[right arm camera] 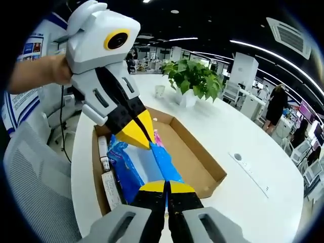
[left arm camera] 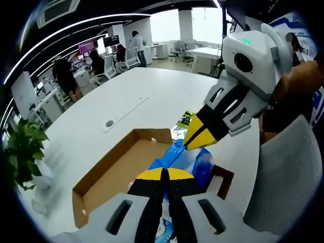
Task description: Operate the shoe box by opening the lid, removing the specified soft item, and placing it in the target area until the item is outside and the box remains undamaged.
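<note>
While both grippers pinch the same blue pack over the open box, these notes run largest to smallest.

Surface: white surface [left arm camera: 152, 91] fills the middle of the left gripper view; its bare stretch lies to the right of the box in the right gripper view.

Shoe box: cardboard shoe box [right arm camera: 195, 157], open, no lid over it; lower centre of both views, its long axis running from lower left to upper right in the left gripper view.

Soft item: blue soft pack [right arm camera: 147, 164], stretched between the two grippers, long axis roughly up the frame in the right gripper view; looks to hang just above the box's interior, not yet outside it.

Left gripper: left gripper [left arm camera: 163, 174], jaws pressed together on the near end of the pack at the bottom centre of its own view; it enters the right gripper view from the upper left.

Right gripper: right gripper [right arm camera: 166, 186], jaws likewise clamped on the pack's opposite end; seen at right of centre in the left gripper view.

Key relation: neither gripper is nearer, each holds one end; judged, the pack must rise and travel sideways towards bare surface, both ends together.
</note>
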`<state>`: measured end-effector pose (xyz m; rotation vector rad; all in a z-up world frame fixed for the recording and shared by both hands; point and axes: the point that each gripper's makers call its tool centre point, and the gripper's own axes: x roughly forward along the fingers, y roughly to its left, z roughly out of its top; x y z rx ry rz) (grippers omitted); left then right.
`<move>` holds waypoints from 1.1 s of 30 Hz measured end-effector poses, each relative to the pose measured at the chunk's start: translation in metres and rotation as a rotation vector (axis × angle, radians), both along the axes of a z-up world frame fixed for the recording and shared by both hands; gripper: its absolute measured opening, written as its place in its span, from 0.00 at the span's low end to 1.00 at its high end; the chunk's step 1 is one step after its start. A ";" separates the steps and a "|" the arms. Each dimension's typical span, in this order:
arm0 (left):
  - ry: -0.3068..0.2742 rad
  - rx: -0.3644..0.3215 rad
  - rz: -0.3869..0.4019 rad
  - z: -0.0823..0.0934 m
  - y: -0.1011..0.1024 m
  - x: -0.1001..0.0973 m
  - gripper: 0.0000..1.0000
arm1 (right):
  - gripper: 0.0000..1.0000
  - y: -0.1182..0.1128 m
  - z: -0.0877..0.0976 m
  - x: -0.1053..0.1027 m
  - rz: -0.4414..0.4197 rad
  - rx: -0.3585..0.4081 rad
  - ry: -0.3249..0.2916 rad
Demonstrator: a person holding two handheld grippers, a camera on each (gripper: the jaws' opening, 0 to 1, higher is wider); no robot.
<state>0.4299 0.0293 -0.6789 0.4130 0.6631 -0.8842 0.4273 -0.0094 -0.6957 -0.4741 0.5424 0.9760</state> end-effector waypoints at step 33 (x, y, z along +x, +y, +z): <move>-0.021 -0.029 -0.109 0.029 -0.071 0.002 0.00 | 0.00 -0.072 0.030 -0.001 -0.056 -0.028 -0.042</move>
